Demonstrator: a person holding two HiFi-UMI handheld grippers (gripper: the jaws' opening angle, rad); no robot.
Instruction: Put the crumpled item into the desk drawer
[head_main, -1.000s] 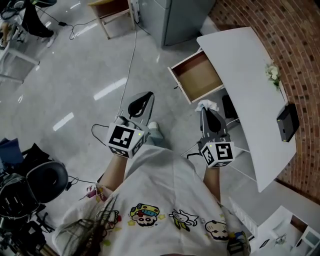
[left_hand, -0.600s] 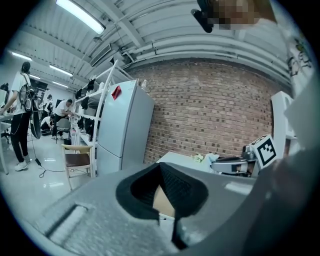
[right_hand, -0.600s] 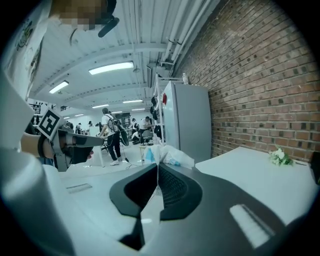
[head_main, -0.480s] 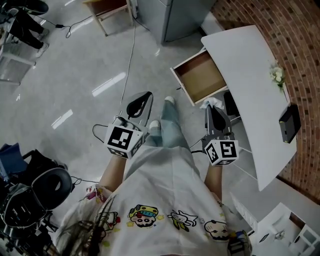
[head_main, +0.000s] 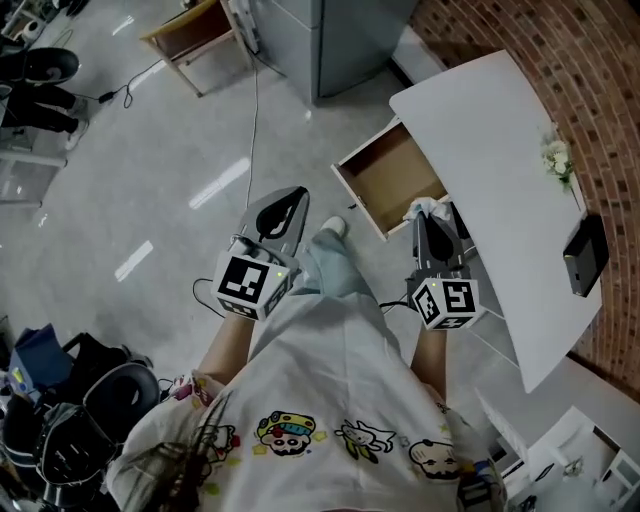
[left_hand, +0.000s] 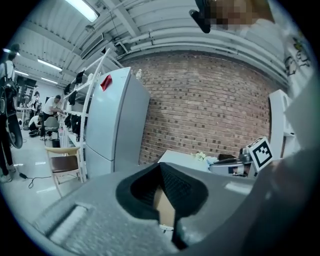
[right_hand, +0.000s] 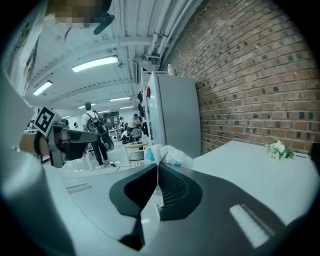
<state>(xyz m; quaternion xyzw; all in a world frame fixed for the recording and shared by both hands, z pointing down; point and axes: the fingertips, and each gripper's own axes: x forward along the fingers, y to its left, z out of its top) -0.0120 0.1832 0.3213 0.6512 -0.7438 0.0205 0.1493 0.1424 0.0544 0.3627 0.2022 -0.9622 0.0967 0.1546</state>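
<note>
White, wrinkled and soft-looking, the crumpled item (head_main: 423, 208) is sitting pinched at the very tip of the right tool (head_main: 429, 214), whose dark ribbed jaws are pressing together on a thin fold of it. In the right gripper view the rest of it is billowing out ahead of the tips, with a touch of blue on one side. By my reading, the person is carrying it out in front so that it can be brought over the open drawer (head_main: 398, 175). That drawer is lying just ahead of the tool and slightly to its left, showing a bare brown wooden bottom with nothing in it that I can see. The smooth white surface (head_main: 500, 140) is stretching away to the tool's right. The left tool (head_main: 288, 200) is hanging idle well off to the left, its jaws pressed together on nothing, probably held out of the way since one grip is enough for so light a thing.
</note>
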